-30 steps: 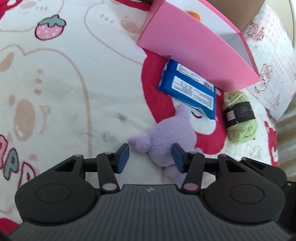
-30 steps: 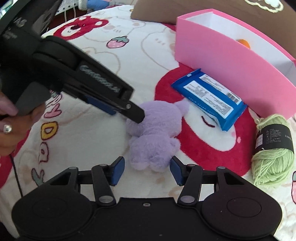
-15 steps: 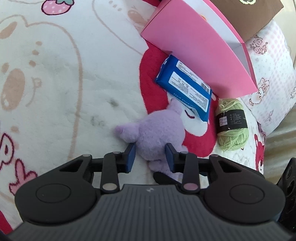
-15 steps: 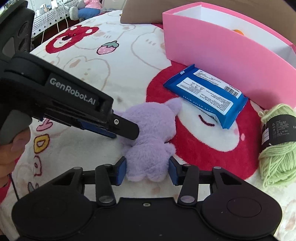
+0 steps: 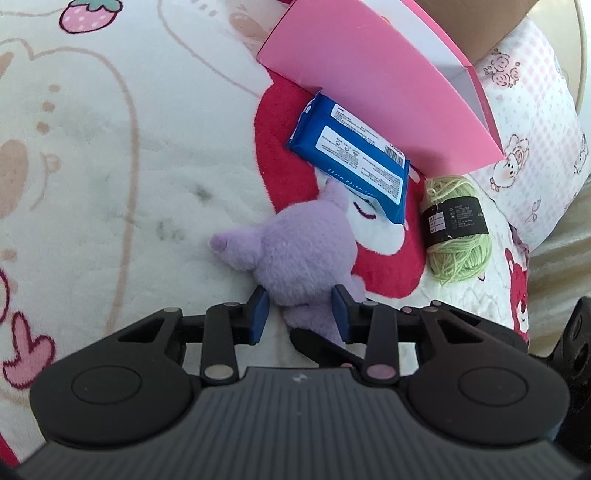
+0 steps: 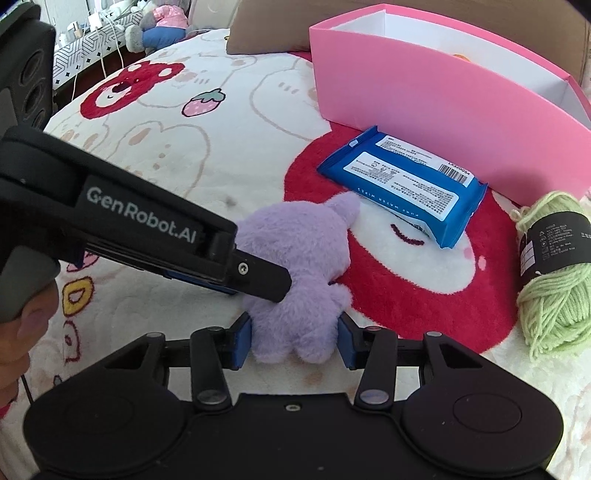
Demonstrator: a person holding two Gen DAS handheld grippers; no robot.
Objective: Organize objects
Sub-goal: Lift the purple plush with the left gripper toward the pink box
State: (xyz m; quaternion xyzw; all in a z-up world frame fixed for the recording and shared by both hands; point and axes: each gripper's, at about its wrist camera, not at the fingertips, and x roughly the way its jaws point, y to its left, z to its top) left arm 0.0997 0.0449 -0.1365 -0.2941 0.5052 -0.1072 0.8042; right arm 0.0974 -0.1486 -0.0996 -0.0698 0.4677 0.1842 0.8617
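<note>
A purple plush toy (image 5: 303,254) lies on the patterned blanket, also in the right wrist view (image 6: 295,273). My left gripper (image 5: 300,319) has its jaws around the toy's near side, pads touching the fur. My right gripper (image 6: 293,341) has its jaws pressed on the toy's lower body from the other side. The left gripper's body (image 6: 147,236) crosses the right wrist view and its tip rests on the toy. A blue wipes pack (image 5: 351,162) lies just beyond the toy, against a pink box (image 5: 376,88). A green yarn ball (image 5: 458,229) lies to the right.
The pink box (image 6: 436,110) is open-topped with white inside and something orange in it. A pink patterned pillow (image 5: 532,122) lies behind it. A brown cushion (image 6: 266,33) sits at the bed's far edge. A speaker (image 6: 22,74) stands left.
Both grippers have moved in on the purple plush toy and narrowed their jaws around it. The toy now fills the gap of each gripper.
</note>
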